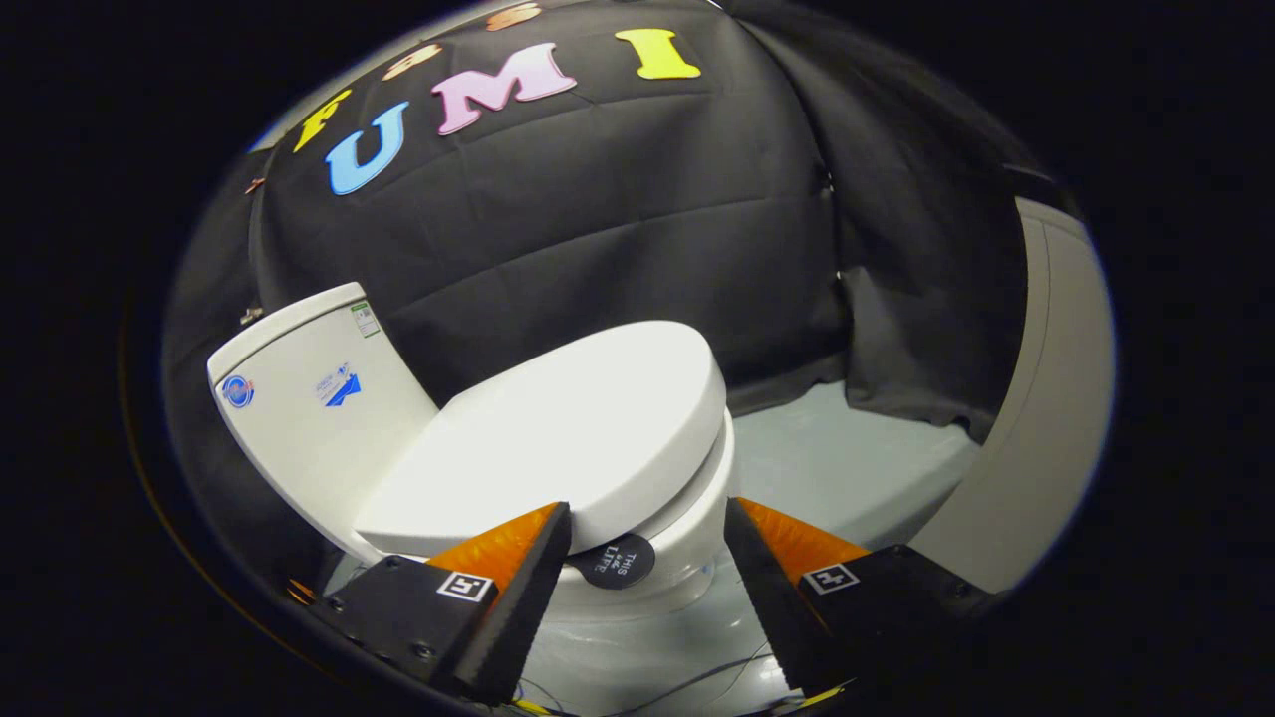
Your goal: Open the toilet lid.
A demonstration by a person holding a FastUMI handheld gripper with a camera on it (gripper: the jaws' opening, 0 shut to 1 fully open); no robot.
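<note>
- Step: approach. My gripper [647, 523] is spread wide, empty, at the closed toilet lid [568, 428] front edge.
- Next: get a finger under lid rim, lift twd tank [309, 398].

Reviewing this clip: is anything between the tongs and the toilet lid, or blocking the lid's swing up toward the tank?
Nothing visible. The tongs are open, with the closed toilet lid just ahead of the fingers and its front edge near the left one. Behind the lid, the tank stands with no object in the swing path.
</note>
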